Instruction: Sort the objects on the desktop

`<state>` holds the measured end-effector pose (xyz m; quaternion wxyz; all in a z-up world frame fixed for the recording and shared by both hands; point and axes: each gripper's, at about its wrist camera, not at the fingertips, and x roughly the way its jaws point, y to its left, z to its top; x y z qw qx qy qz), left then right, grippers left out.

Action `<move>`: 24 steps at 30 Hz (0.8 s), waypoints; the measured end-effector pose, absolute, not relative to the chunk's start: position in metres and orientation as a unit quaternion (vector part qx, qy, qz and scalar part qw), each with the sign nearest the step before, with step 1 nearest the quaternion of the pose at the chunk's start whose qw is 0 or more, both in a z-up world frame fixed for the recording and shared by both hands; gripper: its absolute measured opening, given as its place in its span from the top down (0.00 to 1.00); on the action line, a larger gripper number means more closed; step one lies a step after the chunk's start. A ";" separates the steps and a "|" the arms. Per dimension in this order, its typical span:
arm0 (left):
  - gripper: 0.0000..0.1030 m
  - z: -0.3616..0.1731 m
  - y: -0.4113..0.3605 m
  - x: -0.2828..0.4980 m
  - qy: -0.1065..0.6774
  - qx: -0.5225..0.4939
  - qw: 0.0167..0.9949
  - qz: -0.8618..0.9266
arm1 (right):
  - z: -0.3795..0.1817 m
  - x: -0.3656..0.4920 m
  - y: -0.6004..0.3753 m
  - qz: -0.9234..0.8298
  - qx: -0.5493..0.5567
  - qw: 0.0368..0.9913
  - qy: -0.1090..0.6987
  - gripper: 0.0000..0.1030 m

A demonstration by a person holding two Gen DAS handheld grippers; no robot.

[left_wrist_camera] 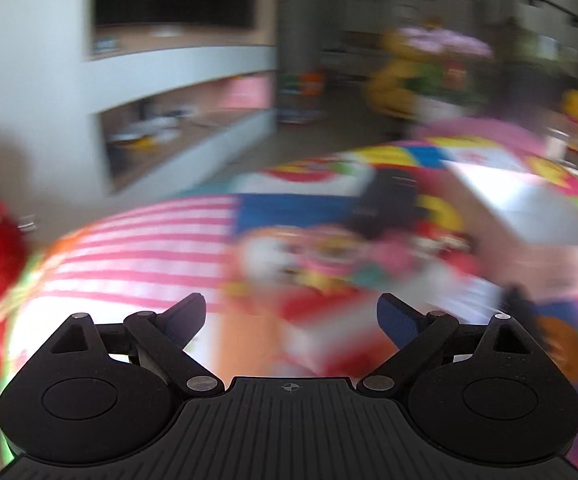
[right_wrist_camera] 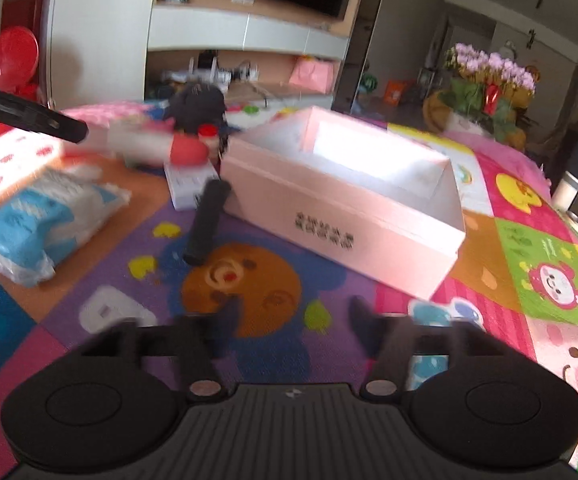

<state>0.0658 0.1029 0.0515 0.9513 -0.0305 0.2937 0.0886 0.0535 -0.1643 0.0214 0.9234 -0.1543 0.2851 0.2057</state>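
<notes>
Both wrist views tilt down over the colourful mat [right_wrist_camera: 273,240], sharing the pink box [right_wrist_camera: 369,236].

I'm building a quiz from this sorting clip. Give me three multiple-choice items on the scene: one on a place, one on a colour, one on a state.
1. Where does the black stick lie?
A. inside the box
B. on the mat, left of the box
C. on the tissue pack

2. What colour is the box outside?
A. pink
B. green
C. black

3. How is the right gripper?
A. shut on the stick
B. shut on the tissue pack
C. open, holding nothing

Answers:
1 B: in the right wrist view the stick rests on the mat by the box's left corner.
2 A: its outer walls are pale pink.
3 C: its fingers stand apart with only mat between them.
</notes>
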 end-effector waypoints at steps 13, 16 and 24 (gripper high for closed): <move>0.04 0.055 0.101 0.028 0.283 -0.107 0.953 0.009 | 0.015 0.108 -0.105 0.255 -0.090 0.904 0.330 0.82; 0.04 0.052 0.106 0.022 0.288 -0.129 0.949 0.007 | 0.021 0.093 -0.107 0.273 -0.124 0.899 0.321 0.82; 0.03 0.050 0.093 0.016 0.283 -0.139 0.949 -0.020 | 0.027 0.039 -0.133 0.279 -0.281 0.873 0.285 0.81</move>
